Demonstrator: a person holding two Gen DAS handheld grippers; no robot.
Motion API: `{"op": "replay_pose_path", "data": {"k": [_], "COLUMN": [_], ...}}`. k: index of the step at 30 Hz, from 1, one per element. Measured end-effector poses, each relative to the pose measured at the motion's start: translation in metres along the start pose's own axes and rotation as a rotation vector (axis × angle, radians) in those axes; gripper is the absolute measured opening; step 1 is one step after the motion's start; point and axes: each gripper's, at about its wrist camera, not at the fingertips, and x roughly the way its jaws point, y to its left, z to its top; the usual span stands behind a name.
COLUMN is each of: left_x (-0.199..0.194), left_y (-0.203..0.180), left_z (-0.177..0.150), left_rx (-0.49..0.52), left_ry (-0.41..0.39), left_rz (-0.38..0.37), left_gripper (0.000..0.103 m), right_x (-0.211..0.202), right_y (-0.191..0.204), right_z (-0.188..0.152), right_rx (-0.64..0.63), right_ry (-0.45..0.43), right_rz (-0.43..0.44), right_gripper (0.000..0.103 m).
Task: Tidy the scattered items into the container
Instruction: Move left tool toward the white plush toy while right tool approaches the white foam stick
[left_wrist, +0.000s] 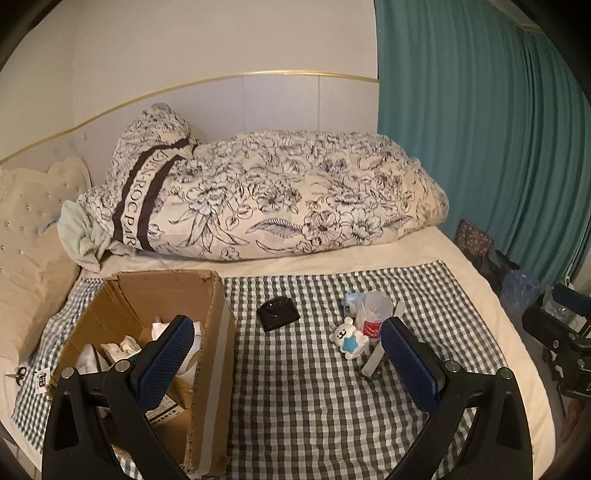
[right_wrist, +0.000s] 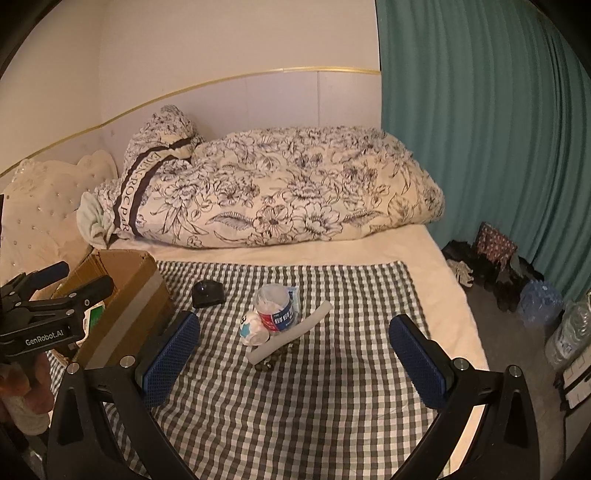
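While both grippers are hovering over the near edge of the checked cloth (right_wrist: 332, 387), neither is holding anything. The left gripper (left_wrist: 288, 358) is hanging with its blue pads spread wide, one pad over the cardboard box (left_wrist: 212, 354) at the cloth's left edge, the other near the scattered things. The right gripper (right_wrist: 295, 354) is likewise standing wide apart, empty, facing the pile.

Inside the box, white and green packets are lying jumbled. Still out on the cloth, toward its middle, a black pouch (right_wrist: 208, 293) is sitting alone just beside the box. Further right, a clear plastic cup (right_wrist: 275, 308) with a red-and-blue label is lying touching a small white bear toy (left_wrist: 349, 338) and a pale flat stick (right_wrist: 291, 334), with a blue-and-white packet (left_wrist: 351, 301) behind them. A flowered duvet (left_wrist: 277, 195) is lying bundled along the bed's far edge.
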Motion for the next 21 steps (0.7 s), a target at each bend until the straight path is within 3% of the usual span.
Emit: {"op": "replay_pose_path", "data": {"k": [12, 14, 21], "left_x": [0.059, 0.072, 0.114], "left_y": [-0.019, -0.022, -0.031], "left_z": [-0.016, -0.02, -0.033], "left_rx": [0.014, 0.009, 0.013], "left_ry": [0.098, 0.122, 0.183], "left_rz": [-0.038, -0.043, -0.047], "left_gripper": [0.103, 0.103, 0.103], "right_x": [0.057, 0.069, 0.115], "right_y": [-0.018, -0.022, -0.039], "right_z": [-0.019, -0.022, -0.034], "right_rx": [0.021, 0.008, 0.035], "right_ry": [0.091, 0.111, 0.181], "right_rz": [0.01, -0.029, -0.009], "right_gripper": [0.103, 0.099, 0.088]}}
